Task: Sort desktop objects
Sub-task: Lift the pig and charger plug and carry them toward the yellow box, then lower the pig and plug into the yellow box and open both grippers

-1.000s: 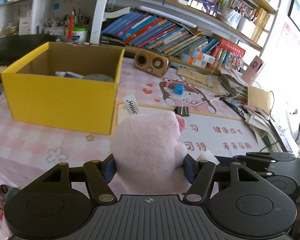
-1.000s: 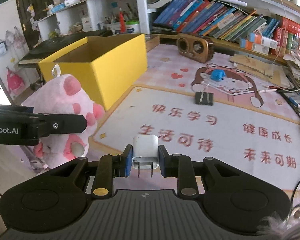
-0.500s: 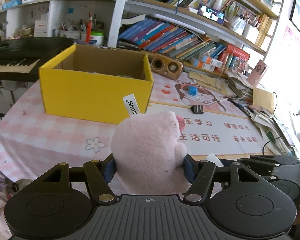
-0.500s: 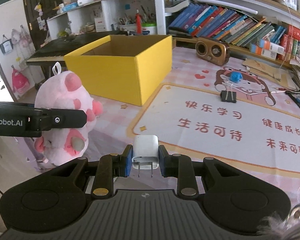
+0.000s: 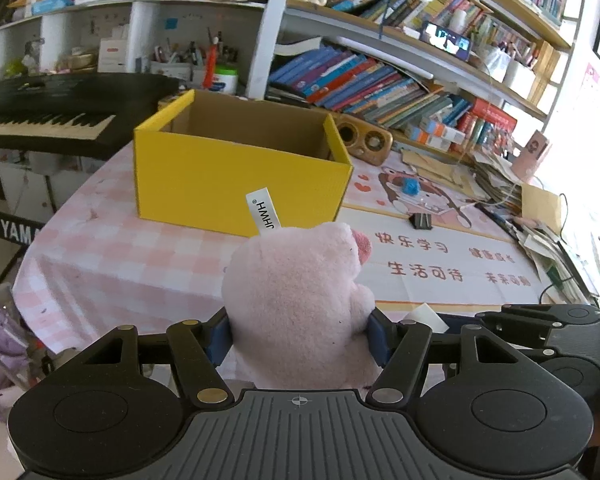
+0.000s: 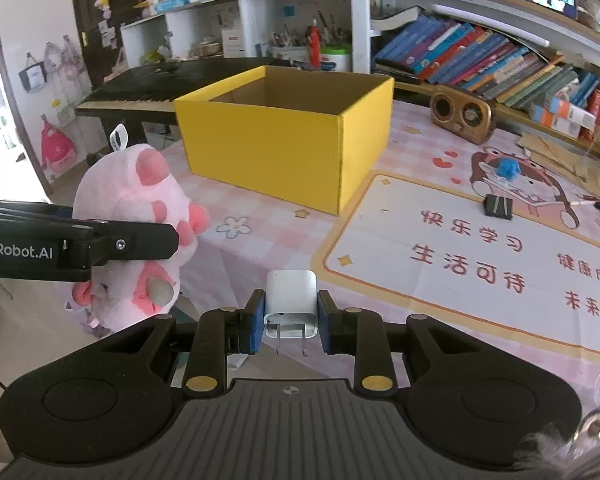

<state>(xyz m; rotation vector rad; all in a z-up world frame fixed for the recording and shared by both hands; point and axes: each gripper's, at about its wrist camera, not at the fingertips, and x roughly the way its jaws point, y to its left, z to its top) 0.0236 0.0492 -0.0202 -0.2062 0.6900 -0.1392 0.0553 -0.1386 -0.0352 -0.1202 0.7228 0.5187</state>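
Note:
My left gripper (image 5: 300, 334) is shut on a pink plush toy (image 5: 296, 304) with a white tag, held in the air off the near edge of the table. In the right wrist view the same plush toy (image 6: 140, 216) hangs at the left, clamped by the left gripper's black finger (image 6: 132, 244). My right gripper (image 6: 291, 320) is shut on a white charger plug (image 6: 291, 300), prongs pointing back at the camera. An open yellow box (image 5: 236, 176) (image 6: 288, 148) stands on the table beyond both grippers.
A pink checked cloth (image 5: 112, 256) and a printed desk mat (image 6: 480, 264) cover the table. On the mat lie a black binder clip (image 6: 498, 206) and a small blue object (image 6: 507, 169). A brown speaker (image 6: 460, 114), leaning books (image 5: 372, 92) and a keyboard (image 5: 40, 120) stand behind.
Both grippers have drawn back from the table with their loads, so the yellow box looks smaller and farther. The grips are unchanged.

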